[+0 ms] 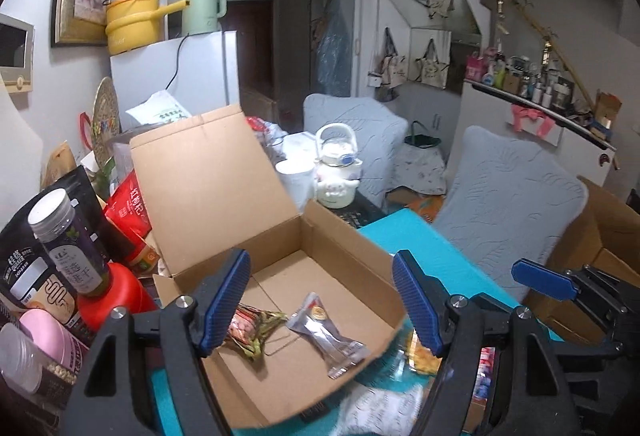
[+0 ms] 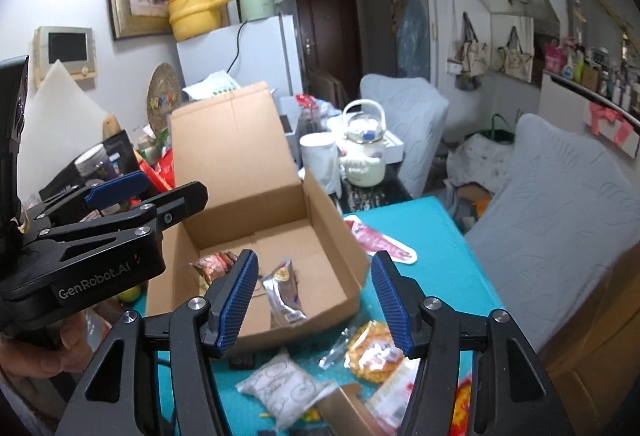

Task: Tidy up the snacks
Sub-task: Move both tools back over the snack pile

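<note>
Snacks: two wrapped packets lie in the open brown cardboard box (image 2: 256,204). Left gripper (image 1: 320,300) and right gripper (image 2: 314,302) hover spread, empty; next likely grasp the white patterned pouch (image 2: 280,388) on the teal table (image 2: 440,276).

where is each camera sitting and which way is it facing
Left wrist: on the left gripper, tilted down over the open cardboard box; its open fingers frame two packets, the right gripper at right.
Right wrist: on the right gripper, tilted down over the box and snacks on the teal table; the left gripper and a hand at left.
Shared: box, white kettle, fridge, both grippers.
</note>
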`<state>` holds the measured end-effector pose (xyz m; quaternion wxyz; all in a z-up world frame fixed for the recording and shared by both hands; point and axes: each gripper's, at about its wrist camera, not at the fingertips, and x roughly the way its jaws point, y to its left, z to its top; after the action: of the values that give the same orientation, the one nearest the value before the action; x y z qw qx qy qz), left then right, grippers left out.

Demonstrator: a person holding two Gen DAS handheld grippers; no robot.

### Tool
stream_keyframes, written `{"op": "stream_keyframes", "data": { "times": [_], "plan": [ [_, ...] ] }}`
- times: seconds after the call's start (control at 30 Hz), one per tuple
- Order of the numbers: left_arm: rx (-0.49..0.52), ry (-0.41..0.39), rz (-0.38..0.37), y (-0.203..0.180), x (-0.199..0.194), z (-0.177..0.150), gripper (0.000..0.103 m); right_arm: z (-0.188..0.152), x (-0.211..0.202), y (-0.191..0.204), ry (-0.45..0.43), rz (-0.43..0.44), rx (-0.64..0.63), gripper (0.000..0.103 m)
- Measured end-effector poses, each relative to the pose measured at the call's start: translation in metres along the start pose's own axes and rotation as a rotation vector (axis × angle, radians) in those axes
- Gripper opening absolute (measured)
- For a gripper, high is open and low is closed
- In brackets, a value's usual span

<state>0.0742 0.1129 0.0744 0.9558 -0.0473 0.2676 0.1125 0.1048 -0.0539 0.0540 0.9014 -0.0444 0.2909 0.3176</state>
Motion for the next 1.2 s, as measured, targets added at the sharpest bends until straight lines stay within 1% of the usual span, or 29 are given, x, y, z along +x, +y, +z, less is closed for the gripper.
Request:
{"op": "stream_keyframes", "data": {
  "times": [0.3, 0.33, 0.37, 0.4, 0.67, 0.9, 1.0, 1.2],
  "plan": [
    [0.049, -0.003, -0.051, -0.029, -0.041, -0.021, 0.073, -0.025, -0.049, -0.001, -0.038, -0.043, 0.008, 0.059],
    [0.056, -0.003, -0.061, -0.032, -0.046, -0.024, 0.073, -0.030, -0.054, -0.002, -0.041, -0.048, 0.011, 0.061],
    [0.060, -0.005, -0.070, -0.035, -0.050, -0.026, 0.073, -0.034, -0.058, -0.003, -0.043, -0.053, 0.013, 0.065],
    [0.064, -0.007, -0.077, -0.037, -0.054, -0.028, 0.073, -0.037, -0.061, -0.003, -0.044, -0.056, 0.013, 0.066],
    [0.091, -0.009, -0.103, -0.058, -0.077, -0.045, 0.074, -0.065, -0.086, -0.011, -0.044, -0.089, 0.044, 0.068],
    [0.093, 0.007, -0.135, -0.070, -0.086, -0.064, 0.074, -0.090, -0.102, -0.020, -0.046, -0.114, 0.071, 0.068],
    [0.101, 0.014, -0.137, -0.074, -0.087, -0.072, 0.074, -0.102, -0.104, -0.025, -0.036, -0.118, 0.086, 0.068],
    [0.126, 0.064, -0.163, -0.085, -0.079, -0.091, 0.074, -0.123, -0.104, -0.036, -0.013, -0.131, 0.121, 0.068]
  ]
}}
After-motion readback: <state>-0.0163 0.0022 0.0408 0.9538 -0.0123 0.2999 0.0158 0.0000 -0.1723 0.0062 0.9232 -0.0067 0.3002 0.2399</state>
